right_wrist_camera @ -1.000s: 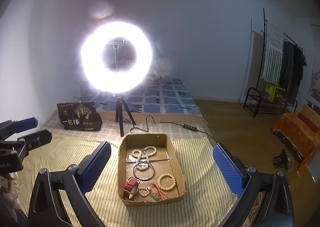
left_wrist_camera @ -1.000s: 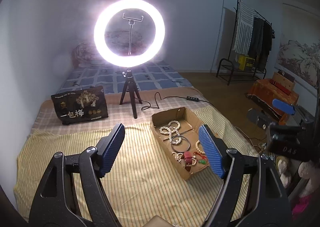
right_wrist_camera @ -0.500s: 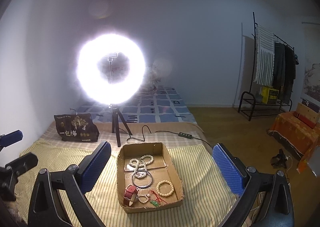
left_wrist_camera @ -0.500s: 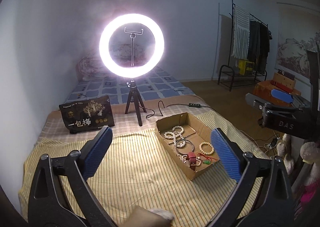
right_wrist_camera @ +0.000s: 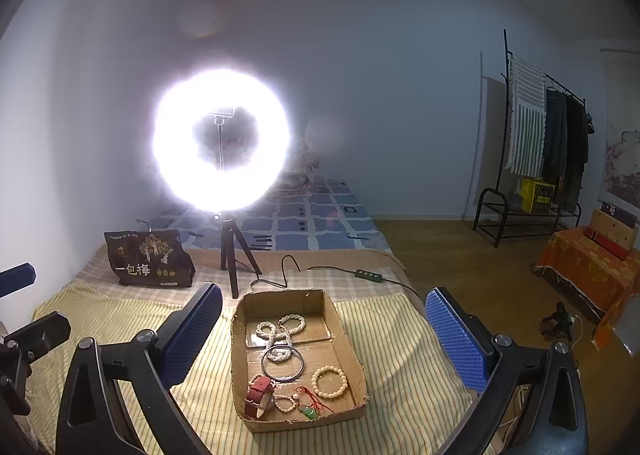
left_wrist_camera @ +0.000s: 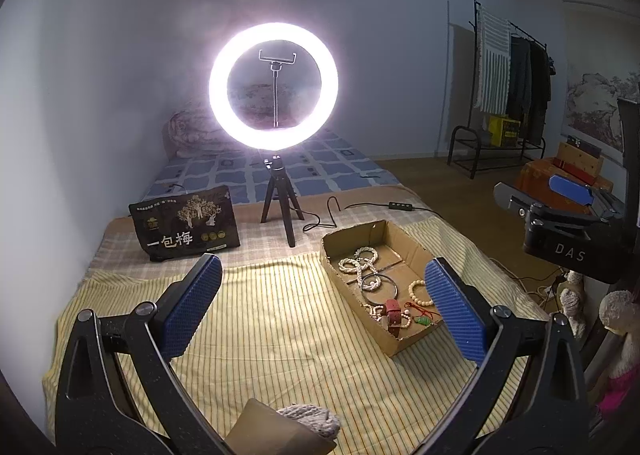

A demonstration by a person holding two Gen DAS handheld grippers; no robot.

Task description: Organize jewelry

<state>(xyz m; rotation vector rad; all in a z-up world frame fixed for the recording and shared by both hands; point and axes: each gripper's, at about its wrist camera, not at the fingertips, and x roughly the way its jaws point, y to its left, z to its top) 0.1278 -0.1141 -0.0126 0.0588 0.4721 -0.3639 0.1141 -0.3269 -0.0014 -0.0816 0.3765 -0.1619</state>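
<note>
While nothing is gripped, the left hand-held gripper (left_wrist_camera: 322,305) and right hand-held gripper (right_wrist_camera: 323,331) are held wide apart above the cardboard tray (right_wrist_camera: 240,367) of jewelry on the bed (right_wrist_camera: 400,367).

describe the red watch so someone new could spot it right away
On the yellow striped bedspread in front of the glowing ring light sits a shallow brown cardboard tray. The red leather-strapped watch lies in its near left corner. It is the only red strap, among pale bead bracelets.

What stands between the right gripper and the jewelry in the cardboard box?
Nothing visible. The right gripper is open above the bed, and the cardboard box with the jewelry lies open-topped directly ahead.
</note>
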